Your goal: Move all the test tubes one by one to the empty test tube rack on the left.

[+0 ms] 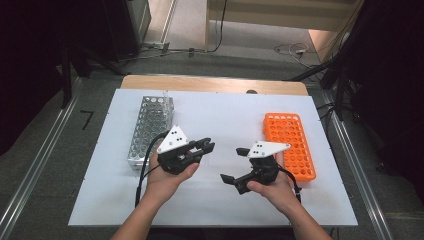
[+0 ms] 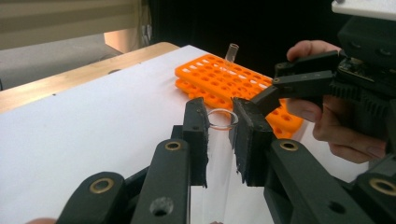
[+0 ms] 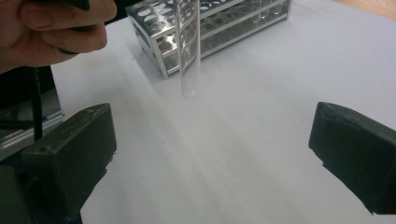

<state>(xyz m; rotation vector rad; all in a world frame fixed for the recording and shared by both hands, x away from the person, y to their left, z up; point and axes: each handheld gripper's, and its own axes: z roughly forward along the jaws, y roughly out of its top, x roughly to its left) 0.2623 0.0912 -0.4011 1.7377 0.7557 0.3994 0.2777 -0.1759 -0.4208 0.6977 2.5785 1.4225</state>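
Two racks stand on the white bench [image 1: 220, 200]: a metal rack [image 1: 148, 131] at nine o'clock and an orange rack [image 1: 290, 145] at three o'clock.

Item, left gripper [image 1: 200, 148]: jaws pinching a clear test tube [image 2: 219, 154] just below its open rim, held over the middle of the bench between the racks.

Item, right gripper [image 1: 236, 165]: jaws spread wide, nothing between them, mouth turned toward the left gripper.

Step in hand, by judgement: the tube sits in the left jaws alone, carried between racks, the right gripper free beside it. Next move likely calls for lining the tube's rounded end over a free hole and lowering it straight, without tipping.

Views compared. High view: layout of both racks and both hands; the tube itself is too faint to make out. Left gripper view: the pinch at the rim, and one more tube [image 2: 231, 51] upright in the orange rack at twelve o'clock. Right gripper view: the held tube's closed lower end [image 3: 189, 91] hanging clear above the bench, metal rack behind.
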